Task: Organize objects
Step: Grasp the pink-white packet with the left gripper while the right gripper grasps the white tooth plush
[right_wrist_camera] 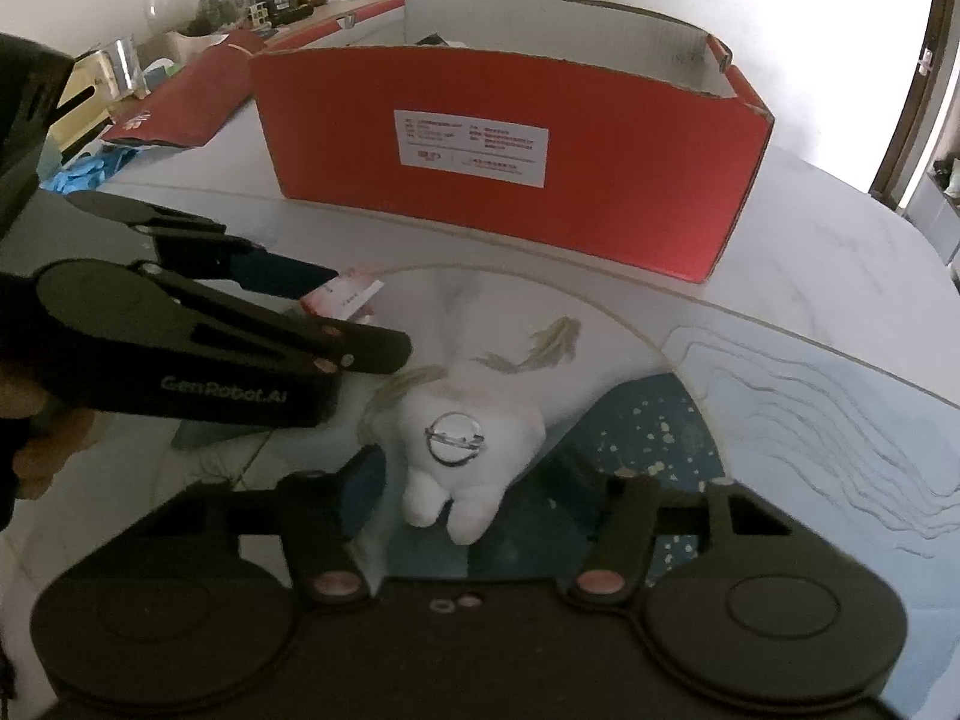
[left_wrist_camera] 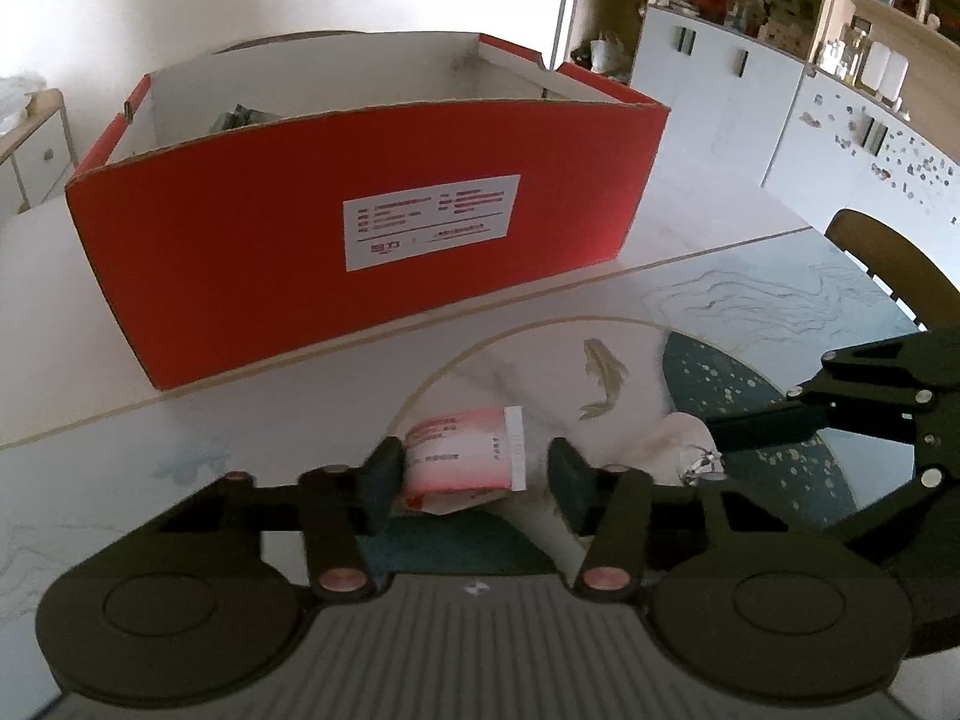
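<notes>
From the left wrist view, the left gripper (left_wrist_camera: pixel 474 474) is sitting low over the tabletop (left_wrist_camera: pixel 252 420) with its jaws spread wide around a small pink-and-white packet (left_wrist_camera: pixel 465 450). The packet is lying flat between them; the left pad looks to be touching it, while a gap is showing on the right side. Closing well here, I reckon, is meaning a squeeze across the packet's middle, low enough that it is not sliding out. The red box (left_wrist_camera: pixel 372 234) is standing just behind, open-topped, with something dark lying inside at its far left corner. Its near wall is rising between packet and opening, so a lift over the rim is looking necessary. A wooden chair back (left_wrist_camera: pixel 888 264) is showing at the right edge.

From the right wrist view, the right gripper (right_wrist_camera: pixel 462 480) is also standing released, jaws spread either side of a white plush tooth (right_wrist_camera: pixel 462 456) carrying a round metal badge (right_wrist_camera: pixel 453 438). The toy is lying on the tabletop, neither pad clearly pressing it. The left gripper is working close by on the left, so the two are risking a bump. A red lid (right_wrist_camera: pixel 180 102) and blue gloves (right_wrist_camera: pixel 84 171) are lying further off.
</notes>
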The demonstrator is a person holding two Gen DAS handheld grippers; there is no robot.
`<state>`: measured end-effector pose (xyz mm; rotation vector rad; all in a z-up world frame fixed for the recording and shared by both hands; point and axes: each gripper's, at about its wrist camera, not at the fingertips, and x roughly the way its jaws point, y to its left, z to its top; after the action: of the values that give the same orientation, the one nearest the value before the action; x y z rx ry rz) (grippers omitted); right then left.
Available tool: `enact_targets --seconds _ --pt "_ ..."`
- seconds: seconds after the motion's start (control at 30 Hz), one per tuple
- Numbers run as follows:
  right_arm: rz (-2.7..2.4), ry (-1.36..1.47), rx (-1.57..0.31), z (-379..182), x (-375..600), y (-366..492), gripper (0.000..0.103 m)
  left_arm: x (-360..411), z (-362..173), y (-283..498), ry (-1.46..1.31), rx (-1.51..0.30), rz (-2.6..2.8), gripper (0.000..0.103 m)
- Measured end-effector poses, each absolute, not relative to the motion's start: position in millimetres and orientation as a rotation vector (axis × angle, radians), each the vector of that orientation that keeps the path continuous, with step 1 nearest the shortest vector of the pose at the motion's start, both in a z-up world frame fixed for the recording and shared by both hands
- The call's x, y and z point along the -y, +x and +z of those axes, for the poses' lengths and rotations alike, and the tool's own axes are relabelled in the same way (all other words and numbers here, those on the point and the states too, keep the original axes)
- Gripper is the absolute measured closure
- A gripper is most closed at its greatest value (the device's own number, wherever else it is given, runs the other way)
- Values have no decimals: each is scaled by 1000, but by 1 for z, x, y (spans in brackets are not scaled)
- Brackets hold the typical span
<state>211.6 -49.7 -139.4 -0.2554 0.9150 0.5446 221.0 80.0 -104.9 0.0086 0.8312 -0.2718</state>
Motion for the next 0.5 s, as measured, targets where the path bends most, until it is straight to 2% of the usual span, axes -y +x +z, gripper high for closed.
enact_targets --seconds 0.07,0.2,0.5 --pt "539 -250 -917 -138 51 212 57 -80 -104 220 12 -829 -266 53" --pt "522 -244 -910 -135 55 211 61 -80 -102 217 18 -823 -242 54" --pt "512 -211 -884 -111 67 203 61 -77 -80 203 -19 -826 -241 54"
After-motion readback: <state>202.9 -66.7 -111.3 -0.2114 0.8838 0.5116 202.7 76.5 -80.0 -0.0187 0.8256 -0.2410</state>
